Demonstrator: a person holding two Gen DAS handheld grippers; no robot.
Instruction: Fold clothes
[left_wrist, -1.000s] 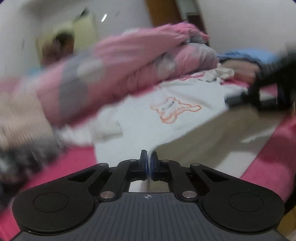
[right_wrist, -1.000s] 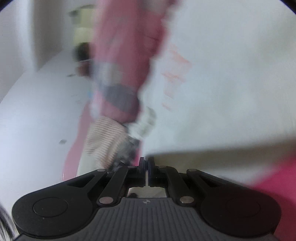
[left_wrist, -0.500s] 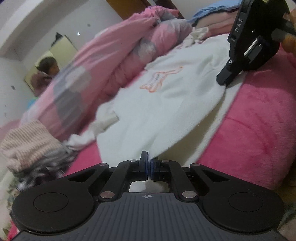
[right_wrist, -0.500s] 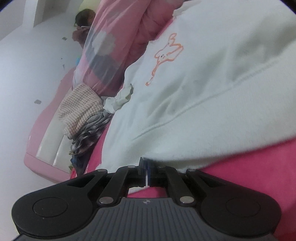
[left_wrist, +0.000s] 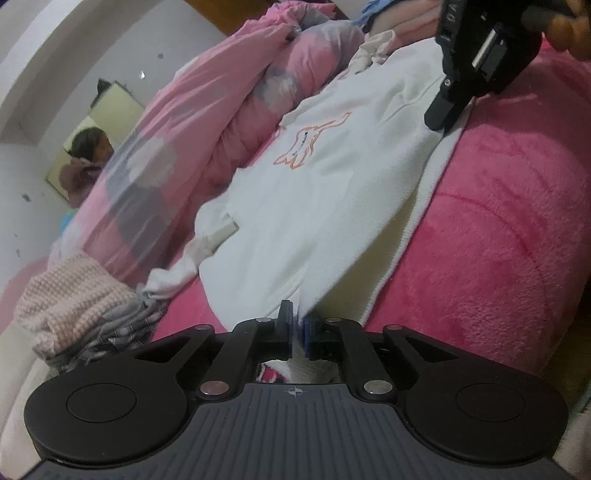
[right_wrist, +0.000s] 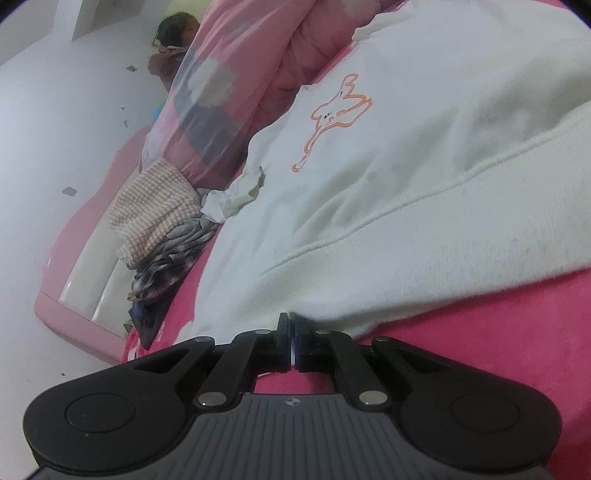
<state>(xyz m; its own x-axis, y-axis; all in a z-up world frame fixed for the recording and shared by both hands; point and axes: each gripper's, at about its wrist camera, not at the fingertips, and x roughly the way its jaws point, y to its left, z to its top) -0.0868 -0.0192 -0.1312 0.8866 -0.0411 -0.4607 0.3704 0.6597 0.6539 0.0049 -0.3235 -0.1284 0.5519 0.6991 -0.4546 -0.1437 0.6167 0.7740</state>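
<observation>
Our left hand-held gripper (left_wrist: 297, 325) is opening, the white cotton sweatshirt's (left_wrist: 332, 184) hem between its jaws. Our right hand-held gripper (right_wrist: 293, 341) stays clenched on that sweatshirt's ribbed edge, over the pink fleece blanket (right_wrist: 461, 332).

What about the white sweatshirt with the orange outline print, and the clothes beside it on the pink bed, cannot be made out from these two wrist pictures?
- White sweatshirt with the orange outline print: far hem, left wrist view, hidden behind the right gripper.
- Its sleeves: right wrist view, cut off by the frame edge.
- Orange print: both views, lettering too small to read.
- Grey checked garment: right wrist view, mostly buried under the pink-and-white knitted piece.
- Left gripper: jaws opening; cloth edge between them, contact unclear.
</observation>
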